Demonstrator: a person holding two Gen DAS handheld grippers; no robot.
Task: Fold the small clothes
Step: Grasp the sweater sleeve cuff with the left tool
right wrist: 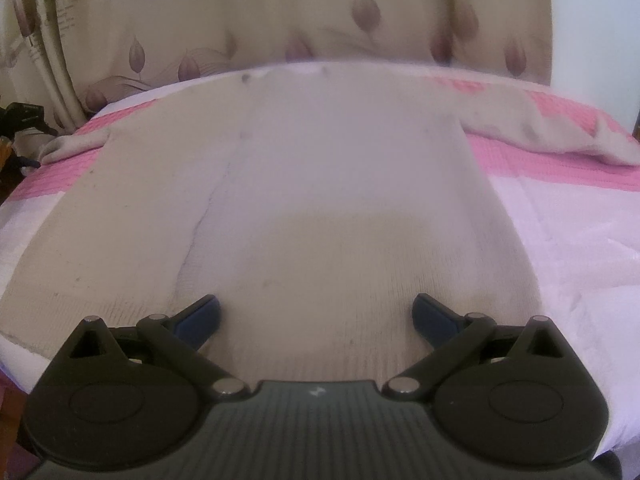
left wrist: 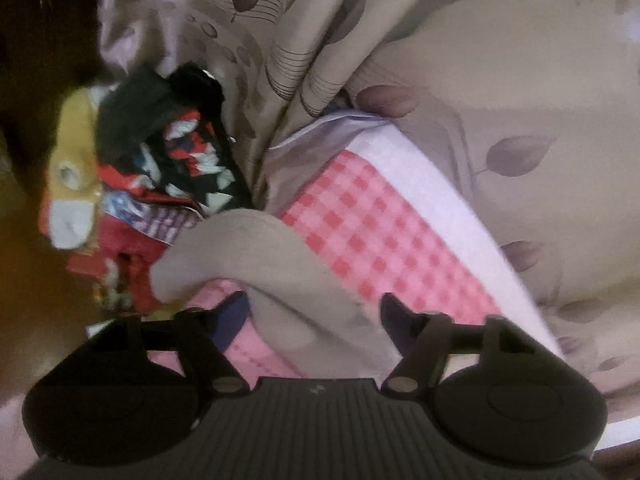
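A cream knitted sweater [right wrist: 320, 208] lies flat on a pink-checked and white cloth [right wrist: 560, 216], its sleeves spread out to the far left and far right. My right gripper [right wrist: 316, 314] is open just above the sweater's ribbed hem, with its blue-padded fingers [right wrist: 200, 316] wide apart. In the left wrist view one beige sleeve [left wrist: 256, 256] of the sweater lies across the pink-checked cloth [left wrist: 372, 224]. My left gripper [left wrist: 308, 316] is open, with the sleeve lying between its fingers.
A heap of mixed clothes [left wrist: 160, 168], red, black, white and yellow, lies left of the sleeve. A beige leaf-patterned curtain [left wrist: 480, 80] hangs behind the surface, also in the right wrist view [right wrist: 280, 20]. A dark object [right wrist: 24, 116] sits at the far left.
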